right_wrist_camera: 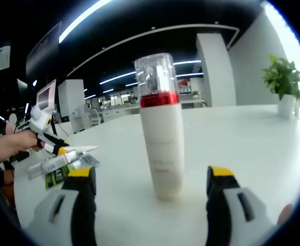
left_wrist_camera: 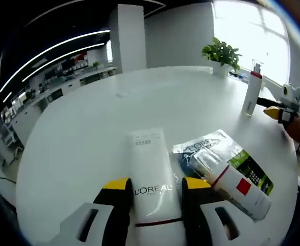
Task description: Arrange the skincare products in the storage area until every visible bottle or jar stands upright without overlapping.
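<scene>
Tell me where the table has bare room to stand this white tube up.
Bare table runs wide beyond the white tube, toward the potted plant and the upright pump bottle. It is crowded near the left tongs, where the printed packet lies beside the tube.

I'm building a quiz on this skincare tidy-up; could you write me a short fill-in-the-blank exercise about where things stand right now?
1. The white L'Oreal tube lies flat between the ____ gripper's jaws.
2. The white pump bottle with the red band stands ____ on the white table.
3. The right gripper's jaws are ____, one on either side of that bottle without touching it.
4. Beside the tube lies a flat L'Oreal packet with a ____ square on it.

Missing words: left; upright; open; red
</scene>
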Available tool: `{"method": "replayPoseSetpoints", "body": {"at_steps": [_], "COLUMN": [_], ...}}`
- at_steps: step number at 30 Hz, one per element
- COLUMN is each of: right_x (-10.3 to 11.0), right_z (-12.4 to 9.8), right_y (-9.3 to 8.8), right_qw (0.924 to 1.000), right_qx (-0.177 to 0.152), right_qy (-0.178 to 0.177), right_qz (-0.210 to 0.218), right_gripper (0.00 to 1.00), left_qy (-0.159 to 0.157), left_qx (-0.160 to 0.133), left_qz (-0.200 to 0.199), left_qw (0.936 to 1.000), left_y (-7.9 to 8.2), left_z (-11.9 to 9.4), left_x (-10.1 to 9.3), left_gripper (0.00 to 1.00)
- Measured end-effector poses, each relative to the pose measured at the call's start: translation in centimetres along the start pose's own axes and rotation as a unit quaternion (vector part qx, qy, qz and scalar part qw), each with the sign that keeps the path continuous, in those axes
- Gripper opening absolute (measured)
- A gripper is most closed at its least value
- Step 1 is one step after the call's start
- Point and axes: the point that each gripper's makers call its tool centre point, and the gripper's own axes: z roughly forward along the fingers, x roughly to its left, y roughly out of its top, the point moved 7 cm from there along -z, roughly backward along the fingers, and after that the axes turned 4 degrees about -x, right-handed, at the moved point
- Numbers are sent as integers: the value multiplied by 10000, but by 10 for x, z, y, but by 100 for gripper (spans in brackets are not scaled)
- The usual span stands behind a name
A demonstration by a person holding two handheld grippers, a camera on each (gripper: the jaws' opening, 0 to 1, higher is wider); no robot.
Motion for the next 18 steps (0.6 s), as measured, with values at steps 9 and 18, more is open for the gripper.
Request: {"method": "replayPoseSetpoints", "body": {"at_steps": [9, 18], "right_x": [-3, -1], "right_z": [-1, -1], "right_y": [0, 2], "right_qw": [10000, 10000], "right_qx": [6, 38], "right_qy": [-19, 1], "right_qz": [-8, -37], "right_gripper": [90, 89], "left_qy": [-6, -148], "left_qx": [-87, -313], "left_qz": [0, -200], "left_qw": [10000, 9992], "left_y": [1, 0], "left_z": [2, -1], "left_x": [4, 7], "left_gripper": [36, 33]}}
